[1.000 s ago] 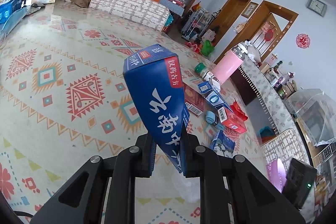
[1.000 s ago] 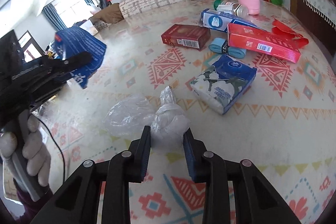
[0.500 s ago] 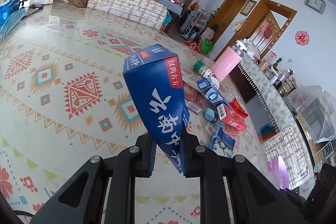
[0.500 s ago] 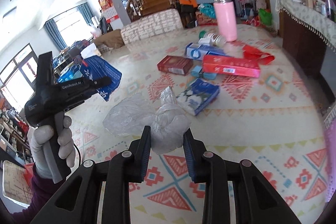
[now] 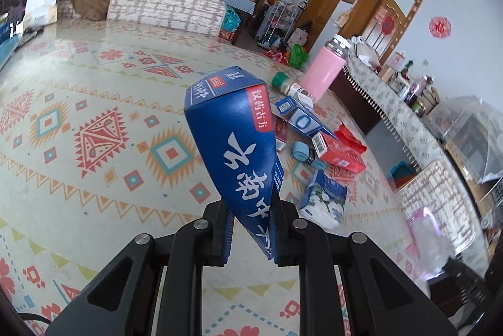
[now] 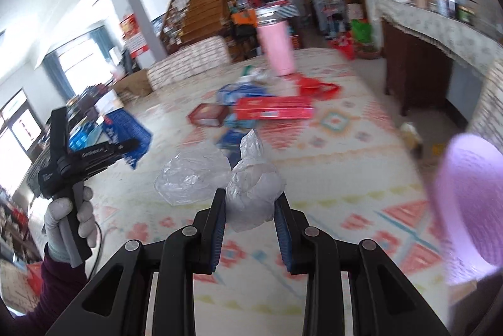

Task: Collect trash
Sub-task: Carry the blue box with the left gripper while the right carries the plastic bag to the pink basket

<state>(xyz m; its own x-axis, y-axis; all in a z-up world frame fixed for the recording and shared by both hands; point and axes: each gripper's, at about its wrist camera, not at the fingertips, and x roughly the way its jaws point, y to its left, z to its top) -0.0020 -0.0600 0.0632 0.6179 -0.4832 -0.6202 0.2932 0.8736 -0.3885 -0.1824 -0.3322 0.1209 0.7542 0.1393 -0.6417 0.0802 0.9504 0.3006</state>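
The left gripper (image 5: 250,230) had its jaws clamped on the narrow, flattened end of a blue carton (image 5: 234,141), which stuck up and away from the jaws, widening to its folded top, tilted a little to one side above the patterned worktop (image 5: 94,166). From the right wrist view, a white-gloved hand (image 6: 67,218) gripped that tool's handle upright at the left, with a dark sleeve below the glove; the tool pointed across the worktop and the carton showed beyond its tip.

The right gripper (image 6: 250,215) held a knotted, crumpled clear plastic bag (image 6: 253,194) between its blue-padded jaws, which stood narrow and pressed the bag's sides; the knot poked up past the jaws. This gripper pointed downward over the worktop. A second loose plastic bag (image 6: 191,178) showed just left of the held one. Farther off lay red boxes (image 6: 273,112), a blue tissue pack (image 5: 323,199) and a pink bottle (image 6: 276,49) standing upright. That view was blurred.
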